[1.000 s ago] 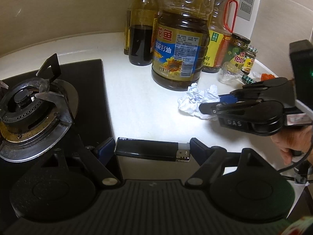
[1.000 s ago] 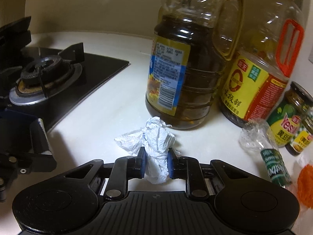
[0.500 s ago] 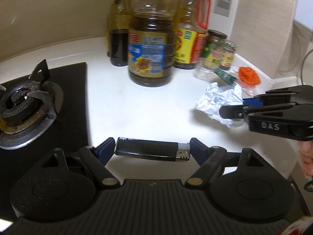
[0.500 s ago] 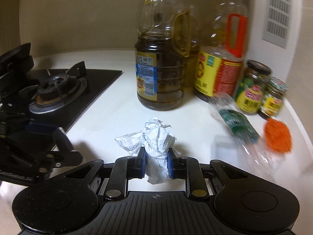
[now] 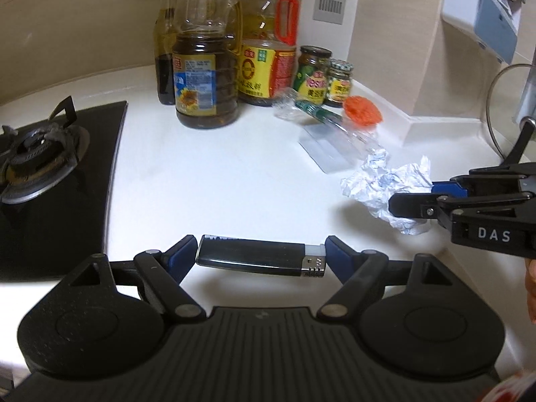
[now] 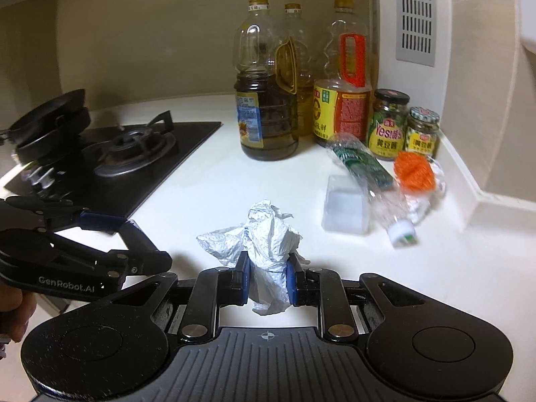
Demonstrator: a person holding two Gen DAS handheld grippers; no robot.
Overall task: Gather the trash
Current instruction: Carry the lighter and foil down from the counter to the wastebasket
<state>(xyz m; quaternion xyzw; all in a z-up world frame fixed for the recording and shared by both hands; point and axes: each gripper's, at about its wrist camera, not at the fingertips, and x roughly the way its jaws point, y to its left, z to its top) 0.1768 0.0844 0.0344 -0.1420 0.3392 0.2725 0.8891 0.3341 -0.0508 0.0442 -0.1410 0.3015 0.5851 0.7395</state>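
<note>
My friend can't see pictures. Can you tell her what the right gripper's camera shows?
The right gripper pinches a crumpled white paper above a white counter. Behind stand oil bottles and jars, a stove at left.

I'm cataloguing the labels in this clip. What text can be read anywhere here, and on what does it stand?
"DAS": on the right claw, seen from the left wrist.
"GenRobot.AI": on the left claw, seen from the right wrist.
"Yes": on the larger jar, followed by Chinese characters.
Chinese characters: on the smaller jar.
Oil bottle and orange-handled bottle: Chinese print, fine text too small to read.
Lying plastic bottle: green label blurred.
</note>
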